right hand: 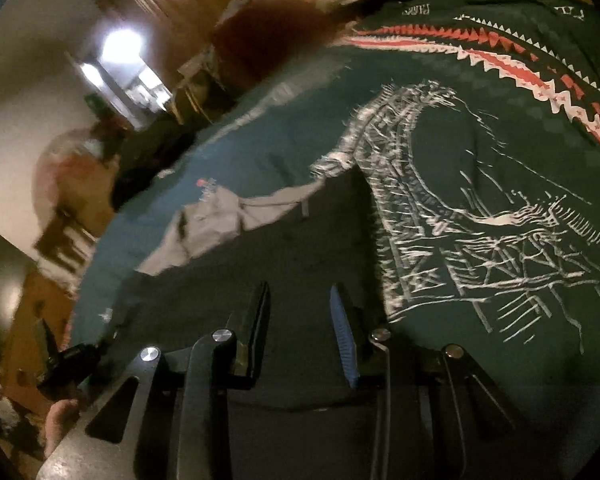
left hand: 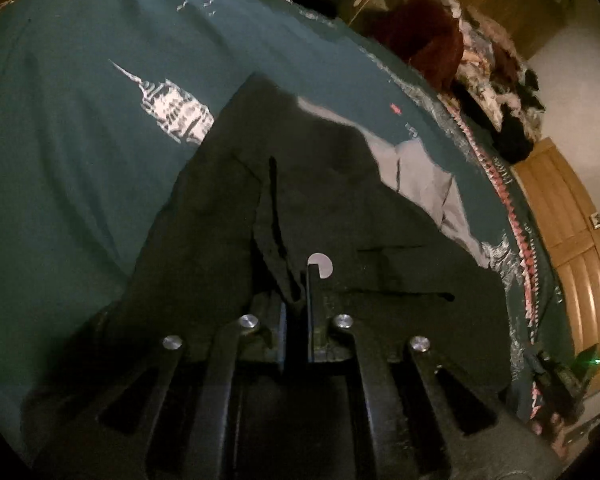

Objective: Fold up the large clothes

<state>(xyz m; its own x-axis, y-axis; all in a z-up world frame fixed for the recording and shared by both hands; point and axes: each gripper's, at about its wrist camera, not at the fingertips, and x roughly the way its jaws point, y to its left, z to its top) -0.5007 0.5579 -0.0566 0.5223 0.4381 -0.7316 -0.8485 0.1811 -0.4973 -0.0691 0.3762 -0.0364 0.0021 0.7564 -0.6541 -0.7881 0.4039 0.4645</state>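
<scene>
Left wrist view is dim, and the dark garment (left hand: 300, 200) fills its lower half so fully that its outline and type are hard to make out; only creases, a seam slit and a pale grey lining (left hand: 420, 168) at its far edge read clearly. The left gripper (left hand: 300, 300) has its fingers (left hand: 282, 320) pressed together on a raised fold of that dark cloth, which bunches up between the pads. A small pale disc (left hand: 320, 266) sits just past the fingertips; what it is cannot be told.

Underneath lies a teal printed cloth (left hand: 80, 140), matte and smooth, with a white spired tower motif (left hand: 172, 108) and a red-and-white zigzag border (left hand: 512, 216) along its curved edge. Heaped clothes (left hand: 492, 80) beyond are cut off by the lens rim.

Right wrist view is motion-blurred on its left side, where the room dissolves into streaks. The right gripper (right hand: 300, 312) hangs over the dark garment (right hand: 292, 248) with its fingers (right hand: 342, 328) partly apart and nothing between them; one pad is ribbed and blue. A sketchy white bridge print (right hand: 460, 208) spreads to the right. A hand (right hand: 60, 420) shows at the lower left edge.
</scene>
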